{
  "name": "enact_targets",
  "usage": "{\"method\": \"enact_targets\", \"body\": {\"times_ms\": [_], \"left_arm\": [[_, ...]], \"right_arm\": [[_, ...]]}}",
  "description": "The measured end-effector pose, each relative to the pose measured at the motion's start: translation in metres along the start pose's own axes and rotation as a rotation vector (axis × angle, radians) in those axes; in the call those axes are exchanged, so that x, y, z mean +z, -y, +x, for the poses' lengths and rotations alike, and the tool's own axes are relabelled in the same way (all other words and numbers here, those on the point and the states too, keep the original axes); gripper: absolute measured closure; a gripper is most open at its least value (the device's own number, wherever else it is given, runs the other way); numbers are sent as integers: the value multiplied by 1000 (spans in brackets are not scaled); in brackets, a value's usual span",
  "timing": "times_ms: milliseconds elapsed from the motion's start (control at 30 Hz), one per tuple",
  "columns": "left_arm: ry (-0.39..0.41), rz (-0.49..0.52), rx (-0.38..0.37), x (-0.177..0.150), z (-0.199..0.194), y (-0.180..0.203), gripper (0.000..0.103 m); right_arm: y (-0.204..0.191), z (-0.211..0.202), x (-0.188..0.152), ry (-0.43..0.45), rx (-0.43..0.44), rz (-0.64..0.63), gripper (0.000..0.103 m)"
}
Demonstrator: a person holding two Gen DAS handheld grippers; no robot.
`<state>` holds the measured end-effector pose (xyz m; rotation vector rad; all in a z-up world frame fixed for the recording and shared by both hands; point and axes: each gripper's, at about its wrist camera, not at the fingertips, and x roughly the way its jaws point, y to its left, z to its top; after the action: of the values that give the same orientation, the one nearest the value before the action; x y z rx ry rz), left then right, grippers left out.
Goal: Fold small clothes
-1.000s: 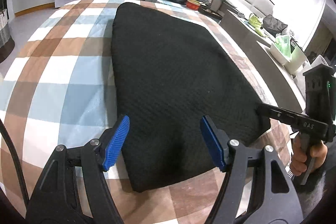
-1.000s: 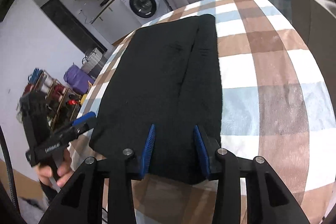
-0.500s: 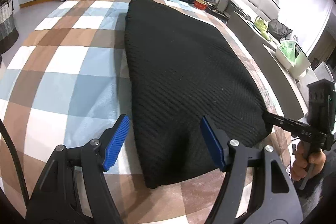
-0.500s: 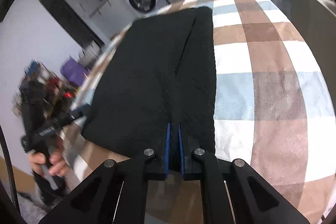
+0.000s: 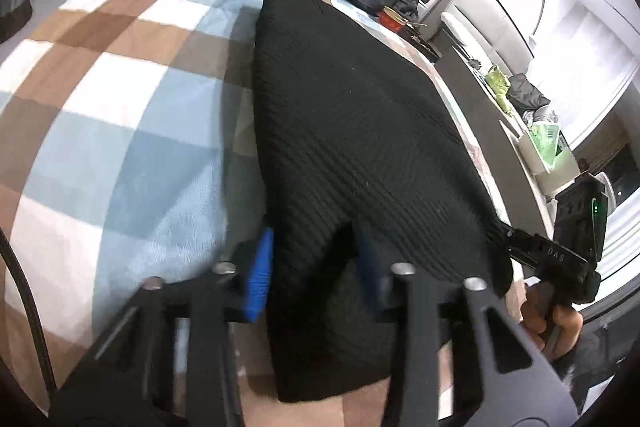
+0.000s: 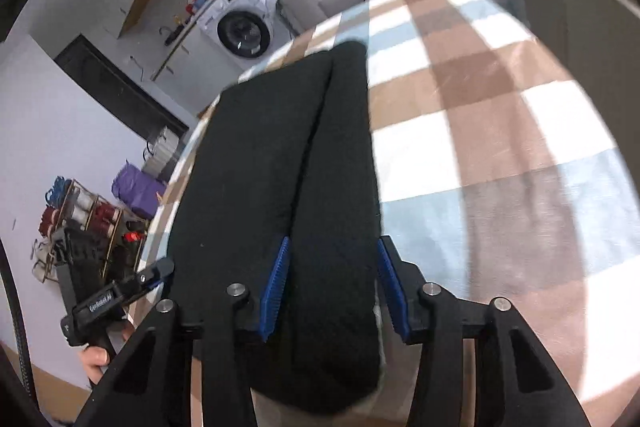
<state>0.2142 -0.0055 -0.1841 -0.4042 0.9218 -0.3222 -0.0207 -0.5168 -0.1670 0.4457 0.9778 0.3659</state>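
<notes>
While a black knitted garment (image 5: 360, 131) lies lengthwise on a bed cover (image 5: 120, 131) checked in brown, pale blue and white, both pairs of tongs work at its near end. Left wrist view: the left gripper (image 5: 312, 271) has its jaws closing, the near left corner of the garment bunched up between the blue pads (image 5: 260, 275); motion blur leaves it unclear whether the pads already press the cloth. At the right edge a hand (image 5: 552, 319) holds the right gripper (image 5: 508, 247), whose tip meets the garment's near right corner. Right wrist view: the right gripper (image 6: 334, 287) has its jaws opening, and a folded ridge of the garment (image 6: 280, 155) lies between its blue pads (image 6: 276, 283), filling the gap; the cloth touches the left pad, and contact at the right pad cannot be told. A crease runs along the garment's length. At lower left, the left gripper (image 6: 164, 269) reaches the garment's other near corner. A washing machine (image 6: 240, 23) stands beyond the bed.
</notes>
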Motion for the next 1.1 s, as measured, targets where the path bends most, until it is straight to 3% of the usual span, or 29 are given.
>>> {"method": "enact_targets", "body": {"times_ms": [67, 200, 400, 533, 633, 733, 800, 867, 900, 967, 1000, 1100], "left_arm": [[7, 18, -1, 5, 4, 1, 87], [21, 53, 39, 22, 16, 5, 89], [31, 84, 107, 60, 43, 10, 89], [37, 86, 116, 67, 45, 10, 89], [57, 101, 134, 64, 35, 9, 84], [97, 137, 157, 54, 14, 10, 68], [147, 169, 186, 43, -6, 14, 42], [212, 220, 203, 32, -27, 19, 22], [239, 240, 205, 27, -34, 21, 16], [296, 275, 202, 18, -50, 26, 12], [316, 287, 196, 13, -57, 28, 3], [367, 296, 158, 2, -70, 30, 1]], "right_arm": [[-4, 4, -1, 2, 7, -13, 79], [-7, 14, 3, -11, 33, 12, 84], [-18, 34, 29, 12, -29, 15, 84], [-22, 38, 32, 28, -81, 4, 83], [-22, 31, 29, 37, -136, -12, 71], [-22, 8, 25, 85, -200, -32, 56], [-27, -14, 19, 136, -206, -82, 43], [-30, -31, 13, 177, -201, -130, 11], [-35, -40, 7, 201, -198, -171, 3], [-43, -52, -1, 244, -200, -235, 0], [-47, -57, -8, 266, -195, -260, 0], [-51, -61, -21, 291, -166, -286, 0]]}}
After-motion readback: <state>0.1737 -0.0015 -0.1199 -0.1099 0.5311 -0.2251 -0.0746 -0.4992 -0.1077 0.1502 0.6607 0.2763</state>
